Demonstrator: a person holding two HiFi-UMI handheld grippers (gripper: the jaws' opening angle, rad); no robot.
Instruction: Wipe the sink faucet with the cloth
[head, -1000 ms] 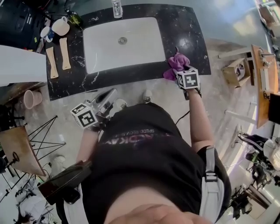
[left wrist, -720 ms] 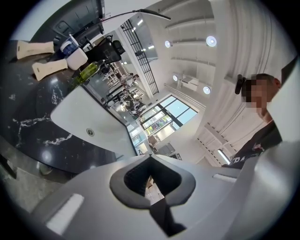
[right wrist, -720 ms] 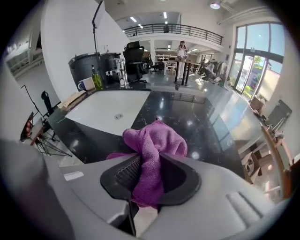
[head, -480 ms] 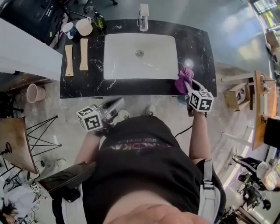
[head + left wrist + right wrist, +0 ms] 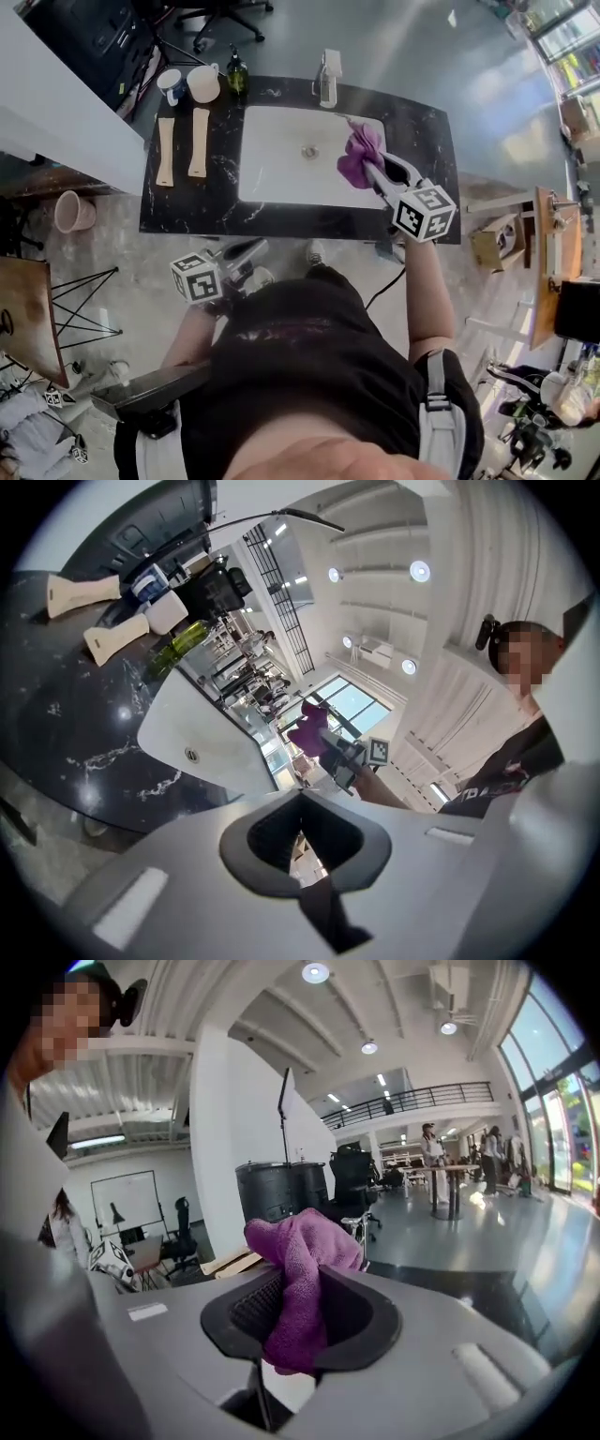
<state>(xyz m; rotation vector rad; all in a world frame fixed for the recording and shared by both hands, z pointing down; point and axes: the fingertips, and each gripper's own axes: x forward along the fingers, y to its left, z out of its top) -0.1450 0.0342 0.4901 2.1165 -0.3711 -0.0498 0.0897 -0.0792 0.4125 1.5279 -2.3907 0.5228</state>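
Note:
The chrome faucet (image 5: 327,80) stands at the back rim of the white sink (image 5: 281,159) in a black marble counter (image 5: 422,141). My right gripper (image 5: 370,169) is shut on a purple cloth (image 5: 359,155) and holds it in the air over the sink's right side, short of the faucet. In the right gripper view the cloth (image 5: 298,1279) hangs bunched between the jaws of that gripper (image 5: 300,1321), which closed on it a moment ago. My left gripper (image 5: 246,255) hangs shut and empty in front of the counter; its own view shows the gripper (image 5: 302,841), the sink (image 5: 202,733) and the cloth (image 5: 307,738).
Left of the sink lie two wooden tools (image 5: 166,150) (image 5: 199,141), with two mugs (image 5: 203,82) (image 5: 172,82) and a green bottle (image 5: 237,70) behind them. A pink bucket (image 5: 70,211) stands on the floor at the left, a cardboard box (image 5: 494,242) at the right.
The right gripper closed on the cloth at the counter's front right and lifted it up and over the sink's right side. The left gripper stayed low in front of the counter.

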